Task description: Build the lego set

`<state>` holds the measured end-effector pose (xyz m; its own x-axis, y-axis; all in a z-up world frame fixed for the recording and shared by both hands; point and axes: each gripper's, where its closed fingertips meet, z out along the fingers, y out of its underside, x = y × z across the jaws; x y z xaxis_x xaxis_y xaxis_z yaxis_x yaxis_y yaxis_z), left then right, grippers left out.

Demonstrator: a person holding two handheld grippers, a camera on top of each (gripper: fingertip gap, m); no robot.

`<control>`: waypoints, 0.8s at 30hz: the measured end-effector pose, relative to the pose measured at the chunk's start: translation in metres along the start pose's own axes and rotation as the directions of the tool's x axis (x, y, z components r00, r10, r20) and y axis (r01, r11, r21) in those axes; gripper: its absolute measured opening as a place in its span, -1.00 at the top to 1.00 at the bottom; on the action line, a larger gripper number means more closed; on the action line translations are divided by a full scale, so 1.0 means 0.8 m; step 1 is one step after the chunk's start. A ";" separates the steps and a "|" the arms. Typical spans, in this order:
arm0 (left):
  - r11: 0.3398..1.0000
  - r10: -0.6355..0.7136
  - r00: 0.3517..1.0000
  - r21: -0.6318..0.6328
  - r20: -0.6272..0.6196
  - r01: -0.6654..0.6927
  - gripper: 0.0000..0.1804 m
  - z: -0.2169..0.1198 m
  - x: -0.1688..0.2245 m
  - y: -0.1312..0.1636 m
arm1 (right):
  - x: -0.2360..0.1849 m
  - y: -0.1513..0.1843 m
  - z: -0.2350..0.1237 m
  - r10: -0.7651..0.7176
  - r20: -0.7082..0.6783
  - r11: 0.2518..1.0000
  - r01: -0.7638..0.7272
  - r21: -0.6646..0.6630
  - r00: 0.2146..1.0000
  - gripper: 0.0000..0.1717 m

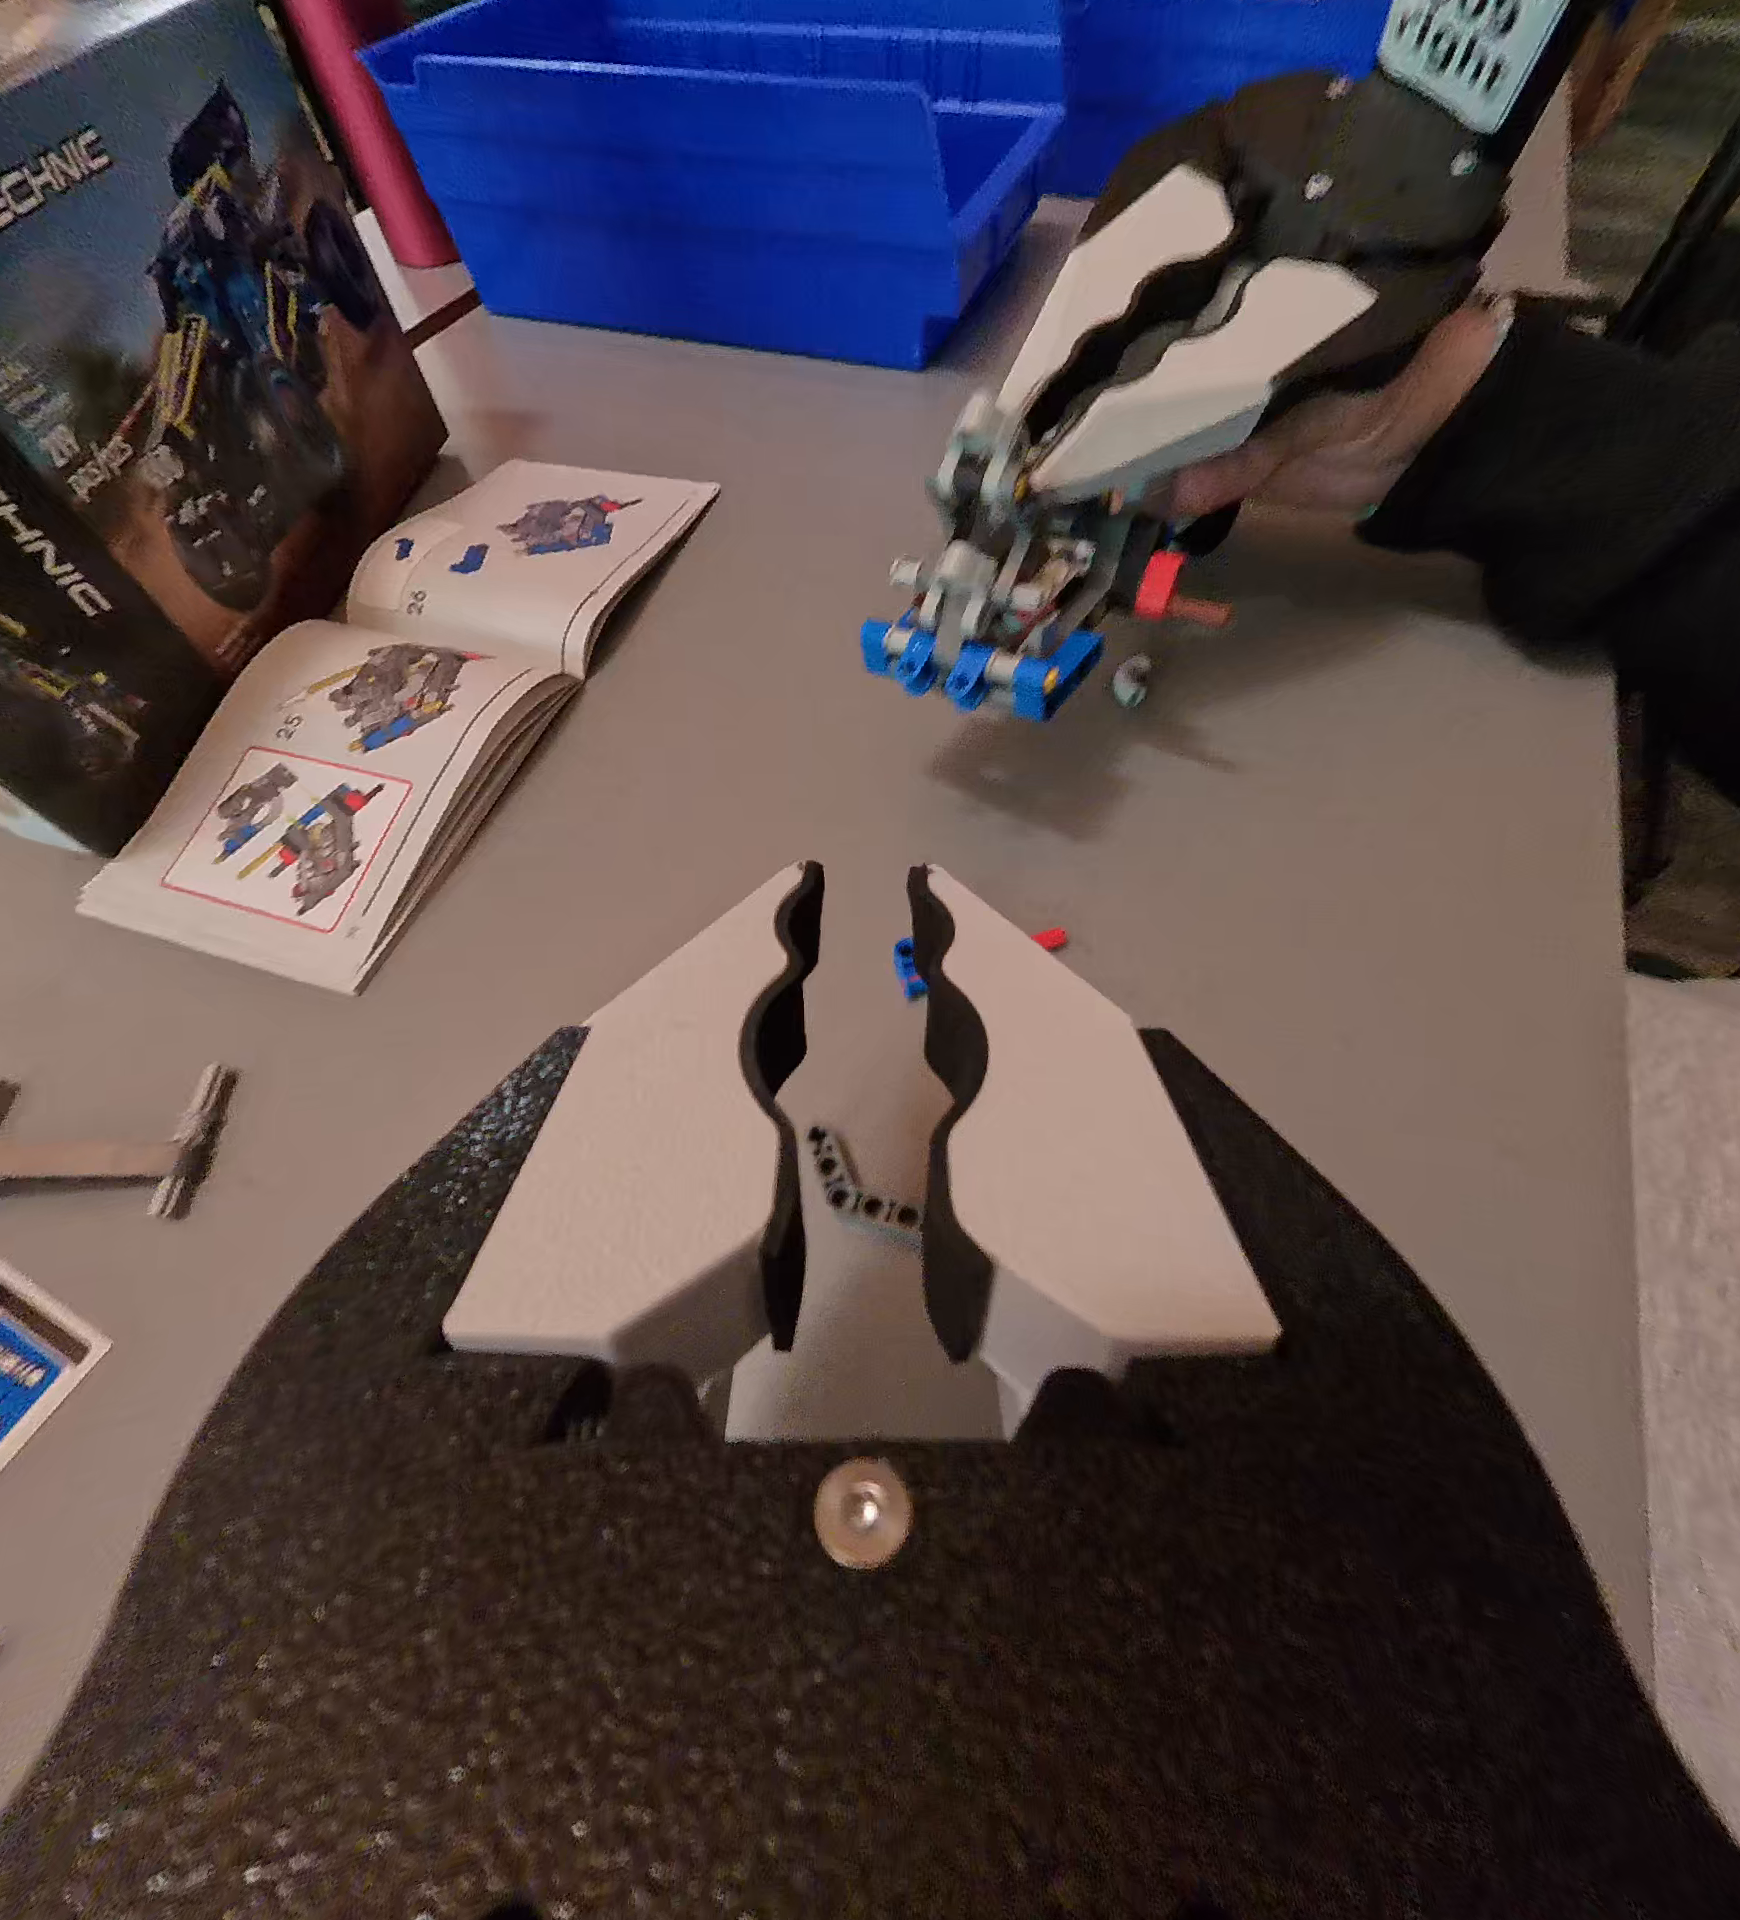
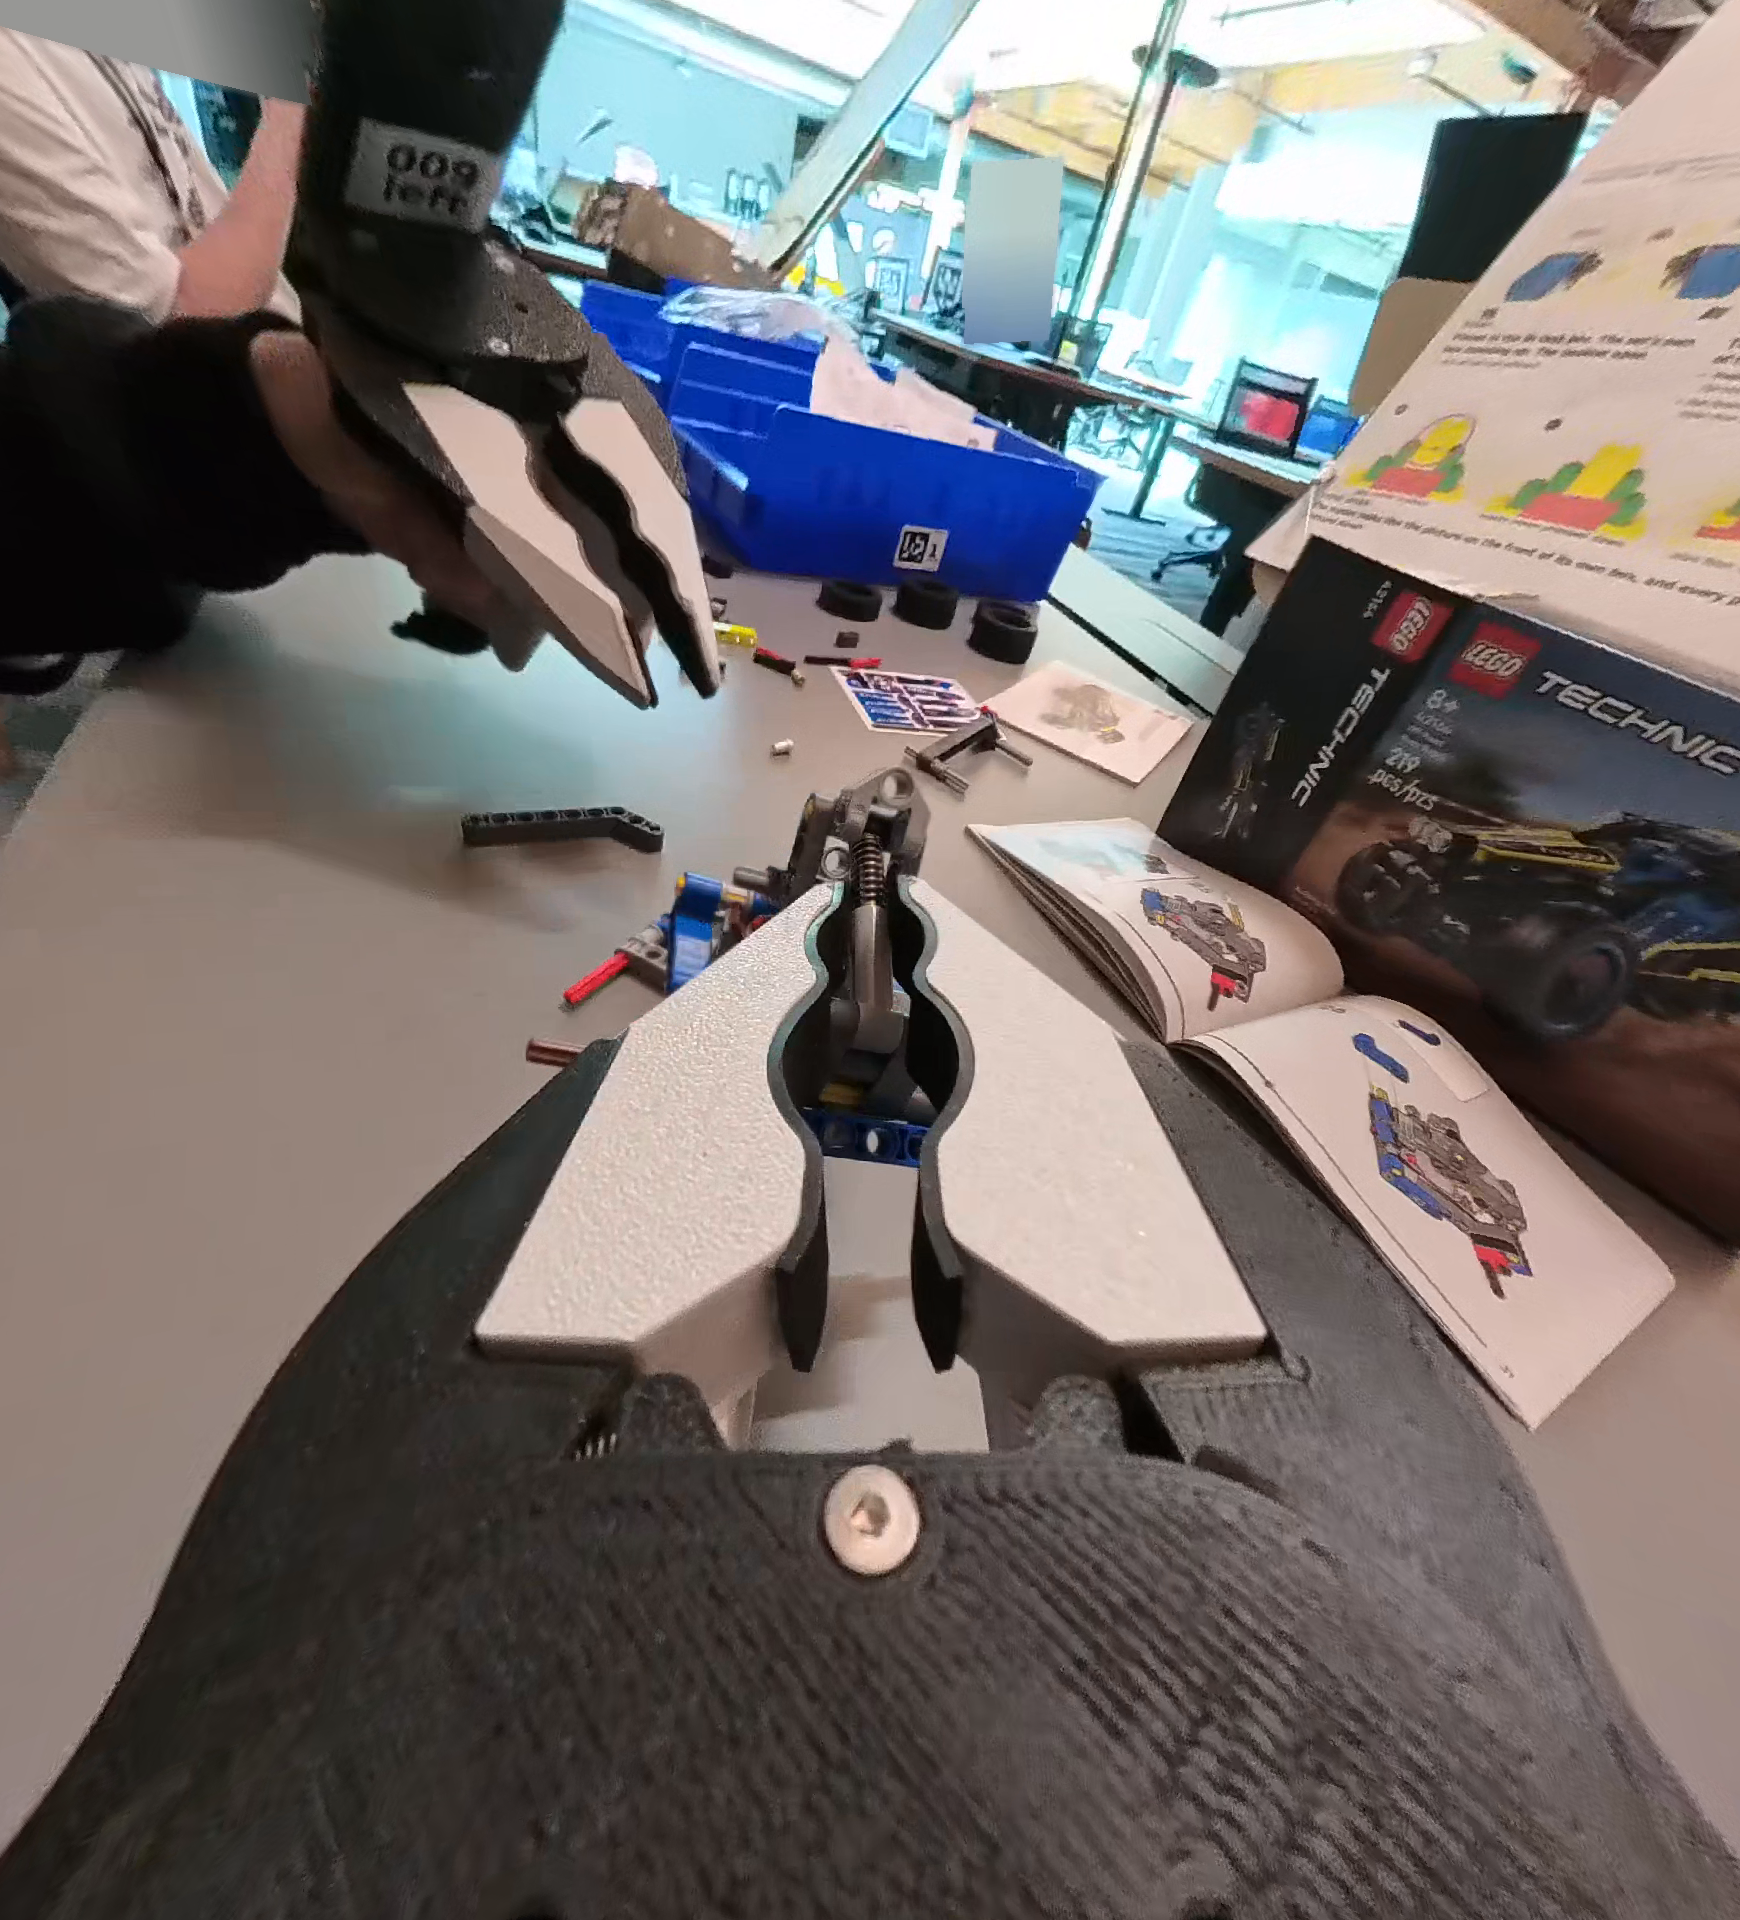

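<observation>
My right gripper (image 2: 871, 894) is shut on a grey and blue brick model (image 2: 861, 821), with its spring strut between the pads. In the left wrist view the right gripper (image 1: 1022, 468) holds this model (image 1: 991, 623) a little above the grey table (image 1: 700, 790), with a shadow under it. My left gripper (image 1: 865, 873) is open and empty above the table. A small blue piece (image 1: 907, 961), a red pin (image 1: 1050, 937) and a black bent beam (image 1: 861, 1184) lie beneath it. The left gripper also shows in the right wrist view (image 2: 679, 686), with nothing between its fingers.
An open instruction booklet (image 1: 409, 727) lies by the upright set box (image 1: 118, 364). Blue bins (image 1: 720, 177) stand at the back. A sticker sheet (image 2: 907, 698), black tyres (image 2: 923, 603), a grey T-shaped piece (image 1: 87, 1148) and small loose parts lie on the table. The tips of one gripper are about 11 centimetres away from the tips of the other. My left tips are roughly 8 centimetres from the red pin (image 1: 1050, 937). My right wrist view (image 2: 571, 1000) looks at it from another angle.
</observation>
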<state>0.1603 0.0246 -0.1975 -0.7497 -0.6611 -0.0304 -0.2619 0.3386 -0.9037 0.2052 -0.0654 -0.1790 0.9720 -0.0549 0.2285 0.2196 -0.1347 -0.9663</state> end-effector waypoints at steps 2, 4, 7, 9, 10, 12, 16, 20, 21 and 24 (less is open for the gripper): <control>0.998 0.007 1.000 0.060 -0.017 -0.006 0.83 0.005 0.006 -0.015 | -0.004 0.005 0.006 -0.009 0.021 1.000 0.009 -0.030 1.000 0.95; 0.984 0.072 0.997 0.167 -0.015 -0.069 0.77 0.009 0.018 -0.041 | -0.011 0.012 0.011 -0.022 0.042 0.997 0.025 -0.076 0.999 0.96; 0.945 0.265 0.964 0.203 -0.018 -0.256 0.67 0.024 0.046 -0.054 | -0.027 0.026 0.014 -0.040 0.094 0.986 0.054 -0.159 0.995 0.96; 0.928 0.345 0.937 0.167 -0.049 -0.333 0.57 0.040 0.063 -0.048 | -0.037 0.032 0.015 -0.041 0.131 0.979 0.066 -0.191 0.991 0.95; 0.915 0.382 0.923 0.164 -0.054 -0.369 0.51 0.046 0.069 -0.047 | -0.040 0.034 0.015 -0.042 0.142 0.977 0.070 -0.202 0.989 0.95; 0.876 0.462 0.886 0.179 -0.043 -0.448 0.51 0.054 0.079 -0.048 | -0.045 0.038 0.015 -0.050 0.160 0.971 0.085 -0.223 0.986 0.95; 0.818 0.574 0.817 0.089 -0.050 -0.569 0.50 0.072 0.080 -0.023 | -0.052 0.040 0.014 -0.062 0.188 0.968 0.104 -0.228 0.980 0.95; 0.781 0.623 0.780 0.084 -0.048 -0.619 0.50 0.075 0.082 -0.014 | -0.054 0.040 0.014 -0.057 0.200 0.968 0.103 -0.230 0.978 0.95; 0.782 0.623 0.781 0.077 -0.047 -0.619 0.50 0.075 0.081 -0.014 | -0.054 0.040 0.014 -0.057 0.198 0.968 0.103 -0.230 0.978 0.95; 0.784 0.621 0.781 0.063 -0.060 -0.618 0.56 0.071 0.081 -0.012 | -0.055 0.039 0.013 -0.059 0.205 0.968 0.105 -0.226 0.977 0.95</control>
<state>0.1490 -0.0597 -0.2151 -0.7848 -0.2662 -0.5597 0.2966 0.6317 -0.7162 0.1702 -0.0568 -0.2209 0.9539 0.1571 0.2556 0.2963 -0.3594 -0.8849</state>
